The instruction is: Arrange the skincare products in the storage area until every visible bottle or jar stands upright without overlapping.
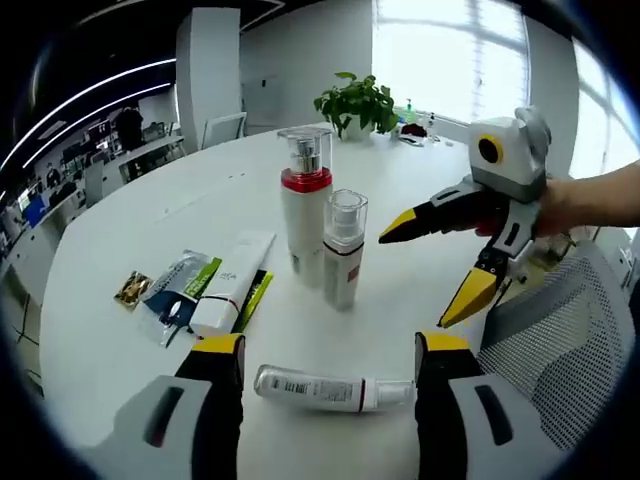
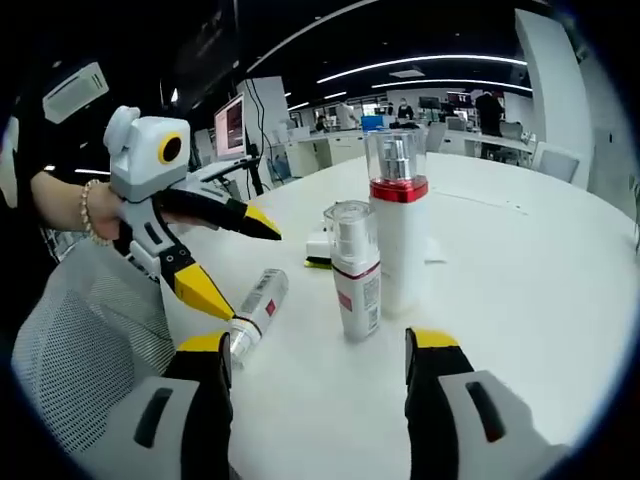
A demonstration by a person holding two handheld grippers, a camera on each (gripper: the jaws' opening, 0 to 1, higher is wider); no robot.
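A tall white bottle (image 1: pixel 305 205) (image 2: pixel 398 225) with a red band and clear cap stands upright on the white round table (image 1: pixel 130 230). Touching or just in front of it stands a shorter clear-capped bottle (image 1: pixel 343 255) (image 2: pixel 356 275). A third white bottle (image 1: pixel 325 388) (image 2: pixel 255 312) lies on its side. In the left gripper view it lies just beyond my left gripper (image 1: pixel 328 345), which is open with nothing held. My right gripper (image 2: pixel 318 342) (image 1: pixel 415 280) is open too, empty, facing the two upright bottles. The left gripper (image 2: pixel 250 272) hovers open over the lying bottle.
A white tube (image 1: pixel 232 285) (image 2: pixel 320 245) and some sachets (image 1: pixel 170 295) lie flat left of the bottles. A potted plant (image 1: pixel 355 100) stands at the table's far side. A grey mesh chair (image 1: pixel 560 330) (image 2: pixel 80 340) sits at the near table edge.
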